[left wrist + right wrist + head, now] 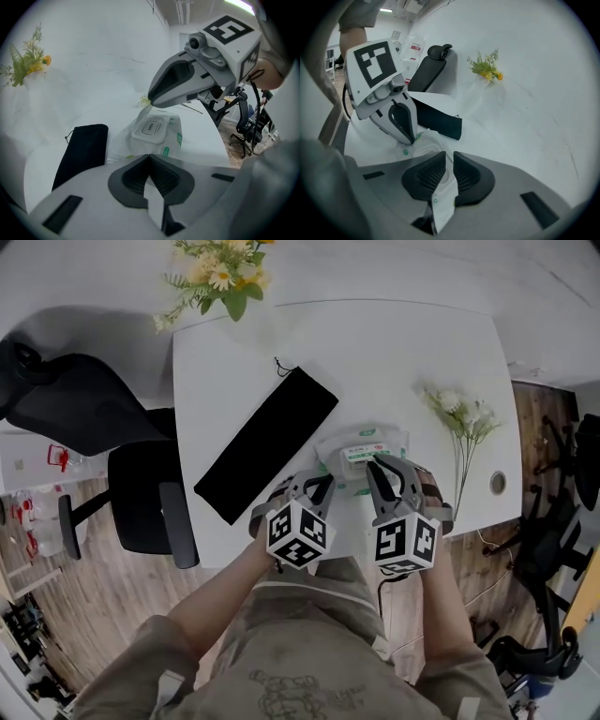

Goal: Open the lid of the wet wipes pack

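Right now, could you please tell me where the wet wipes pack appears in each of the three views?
Head view: wet wipes pack just right of centre.
Left gripper view: centre, just above the jaws.
Right gripper view: below centre, reaching in between the jaws.
Shared landmark: black pouch, beside the pack in all three.

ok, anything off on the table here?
Nothing spilled or damaged. One oddity: the right gripper pinches the wrapper film of the wet wipes pack, not its lid, which lies flat shut.
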### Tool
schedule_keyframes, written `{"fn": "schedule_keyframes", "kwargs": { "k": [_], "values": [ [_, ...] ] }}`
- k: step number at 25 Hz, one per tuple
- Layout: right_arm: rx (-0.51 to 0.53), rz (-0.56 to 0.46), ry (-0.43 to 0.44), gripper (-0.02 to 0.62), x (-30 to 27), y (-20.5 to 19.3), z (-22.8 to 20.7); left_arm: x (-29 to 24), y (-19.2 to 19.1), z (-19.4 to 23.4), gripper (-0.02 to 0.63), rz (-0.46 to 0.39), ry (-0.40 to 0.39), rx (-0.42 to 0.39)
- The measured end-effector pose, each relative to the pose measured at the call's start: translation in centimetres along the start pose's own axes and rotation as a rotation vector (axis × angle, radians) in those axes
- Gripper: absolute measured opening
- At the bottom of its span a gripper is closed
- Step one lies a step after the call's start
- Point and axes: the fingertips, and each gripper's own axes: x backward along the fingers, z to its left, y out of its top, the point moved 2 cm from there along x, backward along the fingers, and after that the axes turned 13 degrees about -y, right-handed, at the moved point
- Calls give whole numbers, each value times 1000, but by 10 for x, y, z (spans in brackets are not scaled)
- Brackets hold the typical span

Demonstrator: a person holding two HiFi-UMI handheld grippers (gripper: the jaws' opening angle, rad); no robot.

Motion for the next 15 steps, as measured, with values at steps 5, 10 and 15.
{"fn": "schedule_keyframes", "kwargs": {
  "k": [5,10,15],
  "values": [
    [-50,-15,-14,71,-20,11,-19,0,0,-1,17,-18,-13,14],
    [-194,-9,-4,80,-46,13,-31,1,1,-2,17,-31,-21,21],
    [-262,61,14,81,-72,4,-28,1,0,-1,18,-43,-15,23]
  ]
}}
